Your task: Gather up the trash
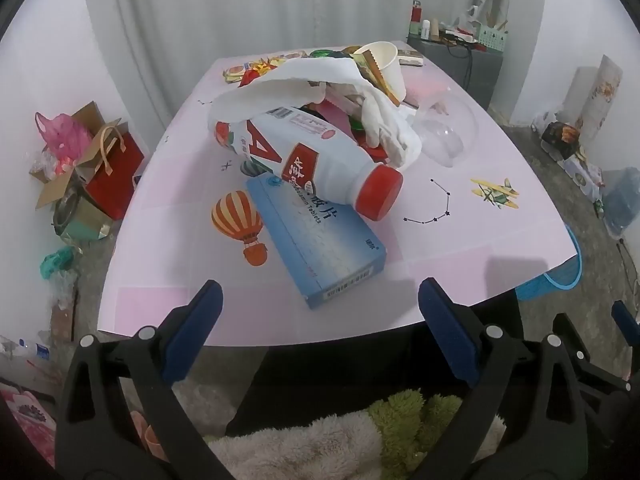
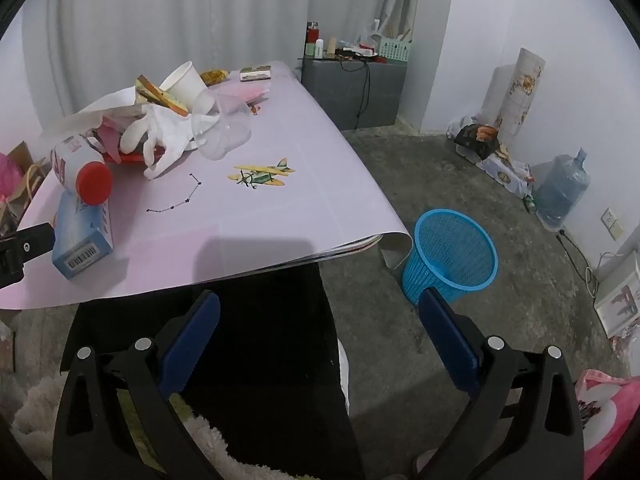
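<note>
A pile of trash lies on the pink table (image 1: 460, 240): a white bottle with a red cap (image 1: 304, 160), a blue tablet box (image 1: 320, 240), a white glove (image 1: 380, 120), a paper cup (image 1: 384, 60), a clear plastic cup (image 1: 448, 128) and wrappers. My left gripper (image 1: 320, 300) is open and empty, just short of the box at the table's near edge. My right gripper (image 2: 320, 312) is open and empty, off the table's front right corner. The bottle (image 2: 80, 168), box (image 2: 80, 236) and clear cup (image 2: 220, 128) show at its left. A blue mesh bin (image 2: 452, 256) stands on the floor by that corner.
A grey cabinet (image 2: 352, 88) with small items stands behind the table. Bags and boxes (image 1: 92, 168) lie on the floor at the left. A water jug (image 2: 560, 192) and packages sit by the right wall. A fluffy rug (image 1: 312, 448) lies below the grippers.
</note>
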### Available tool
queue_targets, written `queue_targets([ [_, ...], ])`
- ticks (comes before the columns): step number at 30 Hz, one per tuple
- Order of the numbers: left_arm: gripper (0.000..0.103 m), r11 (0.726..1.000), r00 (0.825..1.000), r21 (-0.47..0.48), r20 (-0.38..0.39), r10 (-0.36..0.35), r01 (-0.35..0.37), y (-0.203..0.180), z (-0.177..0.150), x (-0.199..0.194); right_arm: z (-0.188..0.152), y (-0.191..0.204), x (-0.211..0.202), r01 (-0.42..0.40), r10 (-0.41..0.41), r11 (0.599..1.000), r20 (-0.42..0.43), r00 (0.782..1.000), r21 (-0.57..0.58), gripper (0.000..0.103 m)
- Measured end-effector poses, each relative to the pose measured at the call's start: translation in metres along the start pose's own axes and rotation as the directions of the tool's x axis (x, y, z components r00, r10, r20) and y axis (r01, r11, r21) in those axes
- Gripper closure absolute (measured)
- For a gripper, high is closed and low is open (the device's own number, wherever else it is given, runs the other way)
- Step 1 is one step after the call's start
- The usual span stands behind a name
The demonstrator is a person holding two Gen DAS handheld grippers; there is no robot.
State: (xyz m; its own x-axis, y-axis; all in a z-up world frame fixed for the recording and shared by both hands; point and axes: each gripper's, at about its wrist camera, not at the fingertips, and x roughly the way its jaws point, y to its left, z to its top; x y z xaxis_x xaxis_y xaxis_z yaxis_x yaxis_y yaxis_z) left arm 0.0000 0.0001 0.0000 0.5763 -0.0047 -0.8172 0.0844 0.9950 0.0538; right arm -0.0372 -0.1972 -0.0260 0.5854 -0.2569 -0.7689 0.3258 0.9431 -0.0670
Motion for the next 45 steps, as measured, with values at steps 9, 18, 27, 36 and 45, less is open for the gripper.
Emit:
queue_targets([
  [9,0.009,1.0,1.0,-0.009,0.002,0.018,-0.018,-0.001,-0.001,-0.001,0.001,0.002,-0.003,0.001,-0.001,1.0,0.001,1.0,-0.002,0.006],
  [18,0.009,1.0,1.0,-0.016,-0.005,0.015,-0.015,0.001,0.002,0.004,0.001,0.004,-0.003,0.002,-0.002,1.0,0.0,1.0,-0.002,0.006],
  [27,0.009,1.0,1.0,-0.026,-0.013,0.014,-0.015,0.009,-0.001,0.006,0.001,0.004,-0.003,0.003,-0.003,1.0,0.0,1.0,-0.003,0.006],
  [36,0.009,1.0,1.0,-0.024,-0.017,0.017,-0.017,0.009,-0.002,0.008,0.001,0.006,0.0,0.006,-0.006,1.0,0.0,1.0,-0.002,0.006],
  [45,0.009,0.999,0.999,-0.021,-0.024,0.025,-0.026,0.007,-0.003,0.01,0.0,0.004,-0.002,0.004,-0.004,1.0,-0.002,1.0,0.0,0.006],
])
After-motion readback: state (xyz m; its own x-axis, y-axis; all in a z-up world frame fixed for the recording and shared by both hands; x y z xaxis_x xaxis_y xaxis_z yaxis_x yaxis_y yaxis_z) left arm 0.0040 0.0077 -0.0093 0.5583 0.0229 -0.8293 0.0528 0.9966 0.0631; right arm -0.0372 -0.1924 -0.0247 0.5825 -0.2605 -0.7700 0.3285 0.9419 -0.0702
